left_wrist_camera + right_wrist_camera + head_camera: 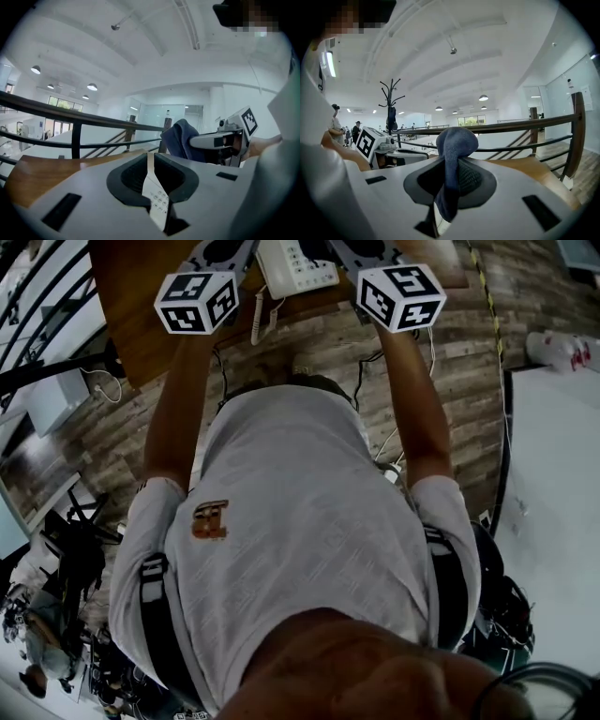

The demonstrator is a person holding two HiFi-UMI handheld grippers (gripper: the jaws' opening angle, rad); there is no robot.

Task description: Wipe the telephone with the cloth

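The white telephone (295,266) lies near the front edge of a wooden table (141,296), and its coiled cord (257,320) hangs over that edge. Both marker cubes, the left (197,302) and the right (401,296), are raised on either side of it. My left gripper (150,159) keeps a narrow gap; a white strip with the telephone's keys (158,202) shows through it, with nothing clearly pinched. My right gripper (454,157) is shut on a dark blue cloth (457,138) that bulges above the jaws and hangs below them. The left gripper view shows that cloth (180,138) too.
The person's torso fills most of the head view. Cables (370,371) run over the wood floor below the table. A railing (576,136) stands behind the table. A coat stand (391,103) and some people are far off. A white surface (562,474) lies at the right.
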